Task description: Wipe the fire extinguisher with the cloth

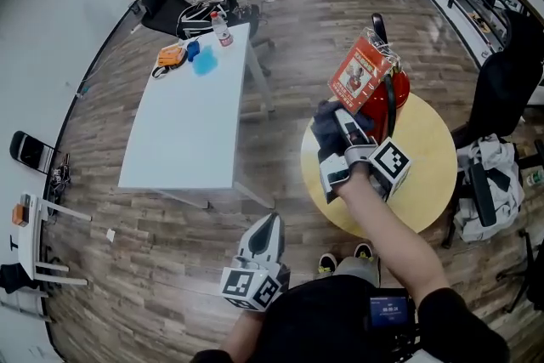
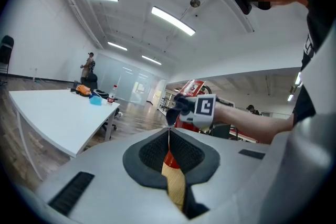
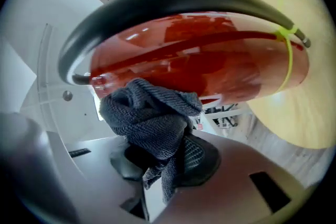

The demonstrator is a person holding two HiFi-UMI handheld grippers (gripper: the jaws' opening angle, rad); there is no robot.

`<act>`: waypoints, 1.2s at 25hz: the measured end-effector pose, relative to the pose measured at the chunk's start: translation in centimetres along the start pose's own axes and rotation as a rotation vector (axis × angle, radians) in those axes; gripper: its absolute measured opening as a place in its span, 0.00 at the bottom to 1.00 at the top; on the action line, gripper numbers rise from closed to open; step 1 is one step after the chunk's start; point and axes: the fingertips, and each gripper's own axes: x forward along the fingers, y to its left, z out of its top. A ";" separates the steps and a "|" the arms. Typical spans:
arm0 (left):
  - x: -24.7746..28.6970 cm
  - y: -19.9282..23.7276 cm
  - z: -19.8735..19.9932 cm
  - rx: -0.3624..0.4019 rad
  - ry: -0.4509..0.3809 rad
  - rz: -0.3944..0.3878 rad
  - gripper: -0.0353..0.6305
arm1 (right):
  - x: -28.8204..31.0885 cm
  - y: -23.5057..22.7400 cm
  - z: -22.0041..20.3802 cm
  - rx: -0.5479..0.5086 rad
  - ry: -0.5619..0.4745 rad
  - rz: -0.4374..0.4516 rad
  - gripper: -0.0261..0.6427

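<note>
Grey knit cloth (image 3: 152,113) is bunched between the jaws of the right gripper (image 3: 168,157), which are closed on it, with loose folds spilling forward against the red extinguisher (image 3: 199,60). In the head view the extinguisher (image 1: 398,91) stands at the far left edge of the round yellow worktop (image 1: 429,174), and the right gripper (image 1: 342,127) presses the cloth (image 1: 327,121) to its near side. The wiping step looks to be under way, with much of the body probably yet to be covered.

The left gripper (image 1: 269,224) hangs low by the person's body, well apart from the worktop. Its jaws are together with nothing between them (image 2: 169,139).

The next move likely calls for dragging the cloth around the curved body while keeping it pressed. The black hose (image 3: 173,0) arches just beyond the cloth, and a red tag (image 1: 359,74) hangs at the top. Either could snag the folds. With no second gripper steadying it, the extinguisher might shift near the edge under a hard push.

A white worktop (image 1: 187,123) with a bottle (image 1: 223,30) stands well to the left, and a chair (image 1: 501,89) sits beyond the right edge. Neither interferes.
</note>
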 end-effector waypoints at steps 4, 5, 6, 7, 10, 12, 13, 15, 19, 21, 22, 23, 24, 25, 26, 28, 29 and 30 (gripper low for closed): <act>-0.4 0.2 -0.3 -0.003 0.024 0.005 0.09 | -1.1 -8.4 0.7 -0.074 -0.020 -0.162 0.18; -0.5 0.5 -0.6 -0.005 0.034 0.014 0.09 | -1.4 -10.3 0.8 -0.079 -0.032 -0.190 0.18; -0.8 0.9 -0.8 -0.007 0.045 0.025 0.09 | -1.7 -12.4 0.8 -0.081 -0.039 -0.225 0.18; -1.0 1.2 -1.2 -0.009 0.059 0.037 0.09 | -2.1 -14.7 0.8 -0.084 -0.042 -0.268 0.18; -1.4 1.7 -1.7 0.004 0.089 0.055 0.09 | -3.2 -21.1 1.0 -0.146 -0.037 -0.370 0.18; -1.8 2.1 -1.5 0.015 0.093 0.069 0.09 | -3.7 -24.8 1.3 -0.177 -0.045 -0.420 0.18; -2.1 2.3 -1.3 0.016 0.093 0.081 0.09 | -3.9 -26.5 1.5 -0.186 -0.054 -0.445 0.18; -2.6 3.0 -1.2 0.010 0.089 0.107 0.09 | -4.4 -28.8 2.0 -0.196 -0.083 -0.481 0.18; -3.6 4.5 -1.4 -0.004 0.092 0.152 0.09 | -4.5 -29.7 2.1 -0.141 -0.167 -0.499 0.18; -3.7 4.9 -1.3 -0.007 0.088 0.157 0.09 | -3.8 -28.6 2.0 -0.098 -0.195 -0.487 0.18; -3.6 5.1 -1.2 -0.010 0.083 0.157 0.09 | -3.1 -27.4 1.9 -0.082 -0.209 -0.457 0.18; -3.5 5.1 -1.2 -0.012 0.078 0.154 0.09 | -2.3 -25.7 1.9 -0.067 -0.225 -0.413 0.18; -3.5 5.1 -1.1 -0.013 0.074 0.150 0.09 | -1.3 -23.5 1.8 -0.048 -0.241 -0.360 0.18; -3.4 5.1 -0.9 -0.011 0.070 0.143 0.09 | -0.3 -21.0 1.7 -0.021 -0.256 -0.305 0.18; -3.3 5.1 -0.8 -0.007 0.066 0.135 0.09 | 0.7 -18.4 1.6 0.008 -0.268 -0.250 0.18; -3.0 4.7 -0.5 -0.005 0.055 0.119 0.09 | 2.1 -12.9 1.6 0.042 -0.279 -0.136 0.18; -3.0 4.4 -0.3 -0.007 0.048 0.111 0.09 | 2.5 -10.1 1.7 0.046 -0.279 -0.076 0.18; -3.0 4.2 -0.1 -0.007 0.037 0.104 0.09 | 2.8 -7.6 1.8 0.055 -0.277 -0.024 0.18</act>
